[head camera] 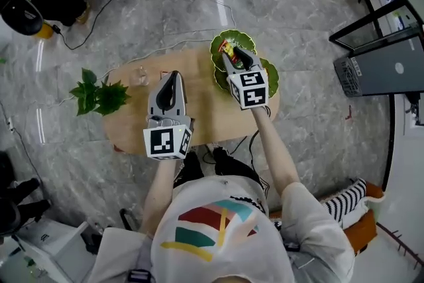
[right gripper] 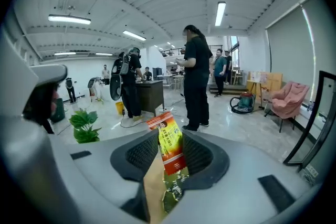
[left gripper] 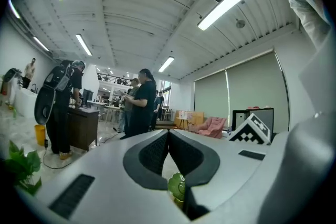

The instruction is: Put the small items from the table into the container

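1. My right gripper point(right gripper: 169, 140) has its jaws narrowed on a red-and-yellow foil snack packet point(right gripper: 170, 147).
2. That packet is over 1 green leaf-shaped dish point(head camera: 214, 48) on the oval wooden table point(head camera: 202, 86).
3. My left gripper point(left gripper: 168, 136) is empty, jaws together above the tabletop.

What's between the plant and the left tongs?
A clear glass stands on the table between the plant and the left tongs, seen in the head view.

Tabletop point(head camera: 199, 86): matt pale wood. Floor point(head camera: 298, 10): glossy polished stone, veined. Snack packet point(right gripper: 170, 150): shiny printed foil. Right gripper point(right gripper: 169, 136): smooth matt grey plastic.
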{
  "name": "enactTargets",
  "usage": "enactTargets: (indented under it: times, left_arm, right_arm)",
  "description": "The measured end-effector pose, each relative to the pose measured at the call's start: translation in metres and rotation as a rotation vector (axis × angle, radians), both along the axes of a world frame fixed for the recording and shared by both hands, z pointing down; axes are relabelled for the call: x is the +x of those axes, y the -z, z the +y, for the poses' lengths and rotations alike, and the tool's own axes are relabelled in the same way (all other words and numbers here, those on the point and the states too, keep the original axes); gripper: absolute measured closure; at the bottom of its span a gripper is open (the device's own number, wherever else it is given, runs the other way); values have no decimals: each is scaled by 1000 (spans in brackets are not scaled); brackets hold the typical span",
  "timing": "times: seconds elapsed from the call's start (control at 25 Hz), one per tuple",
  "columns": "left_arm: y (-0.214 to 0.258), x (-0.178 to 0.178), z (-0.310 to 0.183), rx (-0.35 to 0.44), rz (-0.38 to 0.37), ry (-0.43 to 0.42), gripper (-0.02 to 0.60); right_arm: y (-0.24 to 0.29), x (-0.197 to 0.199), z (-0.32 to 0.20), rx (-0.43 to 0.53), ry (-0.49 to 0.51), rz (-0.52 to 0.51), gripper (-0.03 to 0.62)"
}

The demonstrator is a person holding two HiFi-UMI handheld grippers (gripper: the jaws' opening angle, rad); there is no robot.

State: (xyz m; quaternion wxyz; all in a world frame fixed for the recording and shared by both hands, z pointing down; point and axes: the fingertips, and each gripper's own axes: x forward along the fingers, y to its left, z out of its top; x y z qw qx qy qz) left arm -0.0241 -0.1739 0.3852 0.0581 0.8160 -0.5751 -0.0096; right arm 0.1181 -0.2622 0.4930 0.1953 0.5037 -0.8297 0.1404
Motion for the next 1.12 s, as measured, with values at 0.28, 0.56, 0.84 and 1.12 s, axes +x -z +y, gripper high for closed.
enactTargets:
  times: [0.28, 0.56, 0.84, 1.12]
  left_arm:
    - [-14, -23, -6, -31, 25, 67, 574]
    - [12, -30, 5, 14, 70, 85, 574]
    - [31, 10, 29, 55, 54, -56, 574]
    - [54, 16, 36, 125, 50, -96, 574]
  right_arm:
    - [-18, 21, -44, 21, -92, 90, 353]
    - [56, 19, 26, 132, -93, -41, 356]
    - [112, -34, 125, 248, 5, -58, 582]
    - [135, -53, 148, 305, 30, -121, 582]
